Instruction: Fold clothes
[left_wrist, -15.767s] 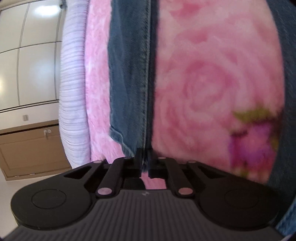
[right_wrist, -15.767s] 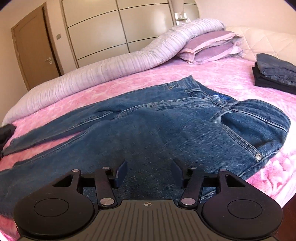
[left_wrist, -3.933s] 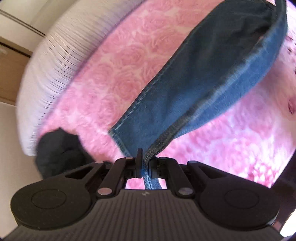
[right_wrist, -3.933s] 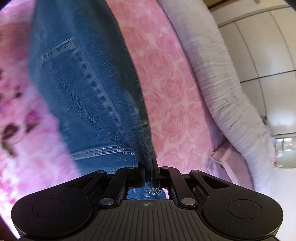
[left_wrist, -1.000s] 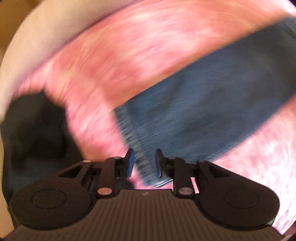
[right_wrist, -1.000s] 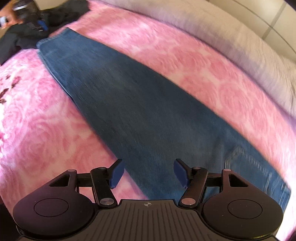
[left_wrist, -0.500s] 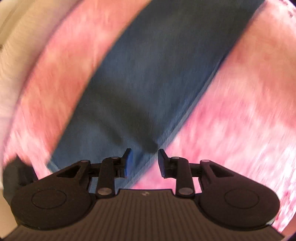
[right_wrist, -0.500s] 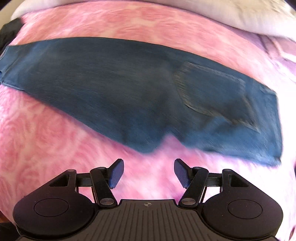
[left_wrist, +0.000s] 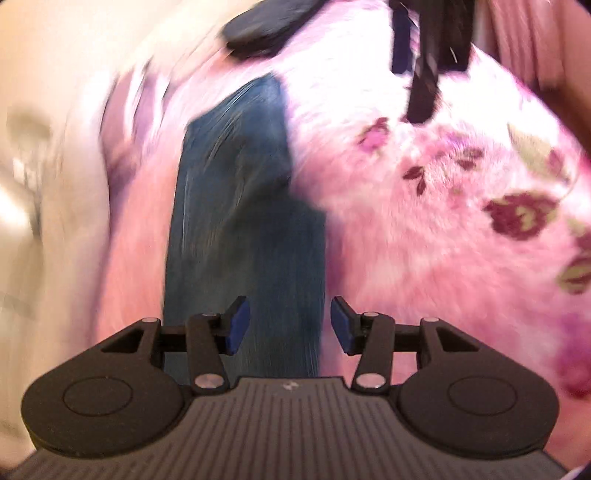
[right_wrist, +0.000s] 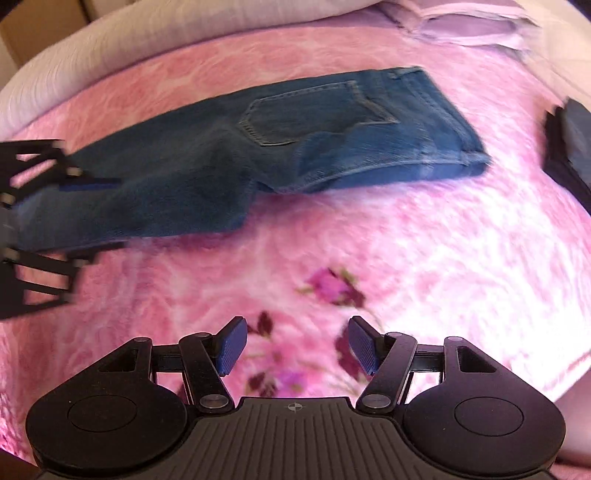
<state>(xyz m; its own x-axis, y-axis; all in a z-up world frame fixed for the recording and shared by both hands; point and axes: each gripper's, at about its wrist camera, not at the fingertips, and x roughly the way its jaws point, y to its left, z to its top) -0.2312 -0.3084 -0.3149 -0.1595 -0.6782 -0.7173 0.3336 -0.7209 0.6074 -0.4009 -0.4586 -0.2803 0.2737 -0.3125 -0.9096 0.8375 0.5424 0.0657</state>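
The jeans (right_wrist: 258, 147) lie folded lengthwise into one long band across the pink floral bedspread (right_wrist: 406, 258), back pocket uppermost, waistband end toward the right of the right wrist view and legs running off toward the left. A small flap of denim near the seat sits turned over on the band.

The right gripper (right_wrist: 293, 347) hangs above bare bedspread, near the band's lower edge but apart from it; its blue-padded jaws stand wide with nothing between them.

The left gripper (left_wrist: 290, 325) is poised over the leg portion of the jeans (left_wrist: 243, 229). Its jaws have just been opening and stand apart; the denim is seen through the gap, yet the pads press on nothing. In the right wrist view the same tool enters at the left edge, blurred, over the legs.

A pale ribbed duvet roll (right_wrist: 147, 40) and a lilac pillow (right_wrist: 461, 26) border the far side. A dark folded garment (right_wrist: 569, 147) rests at the right edge, well apart from the jeans.
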